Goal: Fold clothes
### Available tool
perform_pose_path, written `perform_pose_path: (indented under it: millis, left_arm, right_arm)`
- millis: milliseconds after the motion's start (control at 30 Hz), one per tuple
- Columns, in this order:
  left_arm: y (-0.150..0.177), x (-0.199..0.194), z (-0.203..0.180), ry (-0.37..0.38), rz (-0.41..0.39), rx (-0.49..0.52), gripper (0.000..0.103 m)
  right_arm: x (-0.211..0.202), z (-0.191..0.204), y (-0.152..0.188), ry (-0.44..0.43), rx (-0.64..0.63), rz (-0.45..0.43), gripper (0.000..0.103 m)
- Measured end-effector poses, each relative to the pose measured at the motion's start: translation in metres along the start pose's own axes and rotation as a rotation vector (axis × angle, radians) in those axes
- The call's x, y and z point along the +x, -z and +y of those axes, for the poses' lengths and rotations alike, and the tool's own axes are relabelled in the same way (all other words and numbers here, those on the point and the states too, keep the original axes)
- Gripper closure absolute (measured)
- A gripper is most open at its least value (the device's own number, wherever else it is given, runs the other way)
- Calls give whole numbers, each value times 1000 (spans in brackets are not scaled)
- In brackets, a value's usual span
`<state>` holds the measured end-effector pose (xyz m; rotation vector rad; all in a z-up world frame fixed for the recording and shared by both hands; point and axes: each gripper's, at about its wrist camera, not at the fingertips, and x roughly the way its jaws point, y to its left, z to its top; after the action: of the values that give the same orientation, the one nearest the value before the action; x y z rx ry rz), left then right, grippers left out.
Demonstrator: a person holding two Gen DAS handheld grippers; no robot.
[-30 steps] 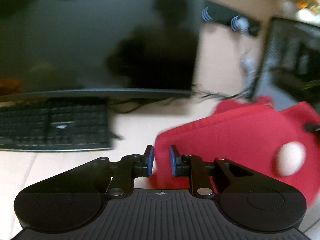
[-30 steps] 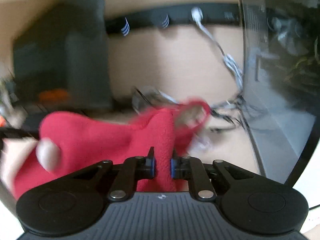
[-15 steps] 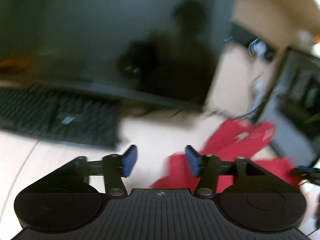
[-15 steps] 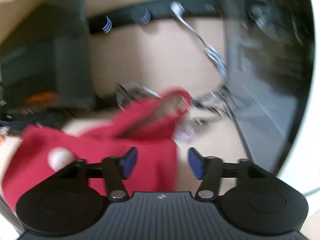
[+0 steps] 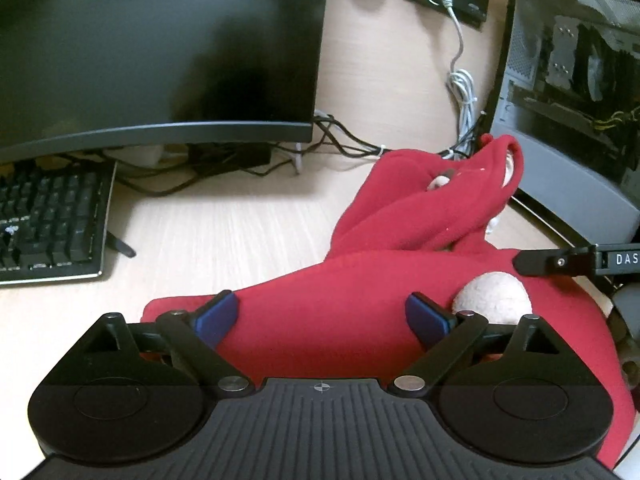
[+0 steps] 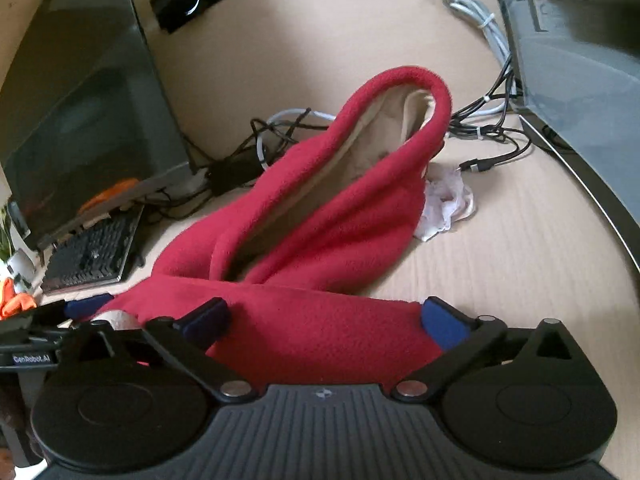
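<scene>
Over the near edge of the wooden desk [image 5: 240,232], the left gripper [image 5: 326,316] hangs with its blue-padded jaws spread wide, released, above the flat folded part of a red fleece garment [image 5: 320,312]. The right gripper [image 6: 326,320] is likewise spread wide and holds nothing, poised over the same folded band of the red fleece garment [image 6: 320,328]. A pale round pompom [image 5: 494,304] sits on the fleece just beside the left gripper's right finger. Beyond the folded band, the garment's hood [image 6: 384,152] lies toward the desk's far right, its opening showing a cream lining. A small white lacy cloth [image 6: 446,204] touches the hood's right side. Farther out stand a dark monitor [image 5: 160,48], a black keyboard [image 5: 48,224] at the left edge, tangled cables [image 6: 484,128], and a PC case [image 5: 576,92] at the right edge.
</scene>
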<state>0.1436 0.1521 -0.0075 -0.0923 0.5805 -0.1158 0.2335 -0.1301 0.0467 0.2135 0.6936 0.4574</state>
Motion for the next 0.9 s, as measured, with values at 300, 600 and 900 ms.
perform_pose_path:
  millis: [300,600,900]
  left_arm:
    - [2,3,-2,14,6,-19,6]
    - [-13,31,-7,-8,16,-37,4]
    - [-16,36,-5,20,3,-26,4]
  right_arm:
    - [6,-1,1,0,-18,39,0]
    - [31,-15,-29,2,-61,88,0]
    - [1,-16,-119,-57,124,-121,7]
